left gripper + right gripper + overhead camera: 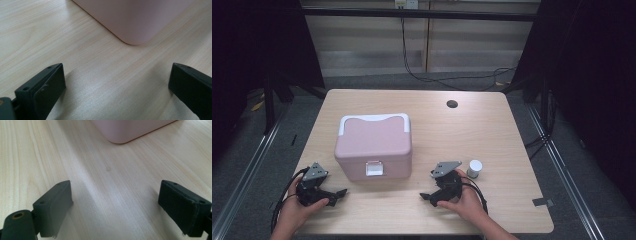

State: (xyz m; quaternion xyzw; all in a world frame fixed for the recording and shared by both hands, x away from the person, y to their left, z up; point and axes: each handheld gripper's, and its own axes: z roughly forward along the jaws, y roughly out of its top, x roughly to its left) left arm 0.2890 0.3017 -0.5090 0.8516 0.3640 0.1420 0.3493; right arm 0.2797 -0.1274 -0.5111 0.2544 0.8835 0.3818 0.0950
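A pink lidded box [373,146] with a white handle and a white front latch stands left of the table's middle. Its lower corner shows in the left gripper view [135,20] and in the right gripper view [125,130]. My left gripper [339,194] rests near the front left edge, held by a hand, jaws open over bare wood [117,82]. My right gripper [426,197] lies in the other hand to the front right of the box, jaws wide open with nothing between them [115,205]. A small white cylinder [474,168] stands just right of the right gripper.
The light wooden table [512,135] has a round cable hole [452,104] at the back right. Dark floor, rails and cables surround the table.
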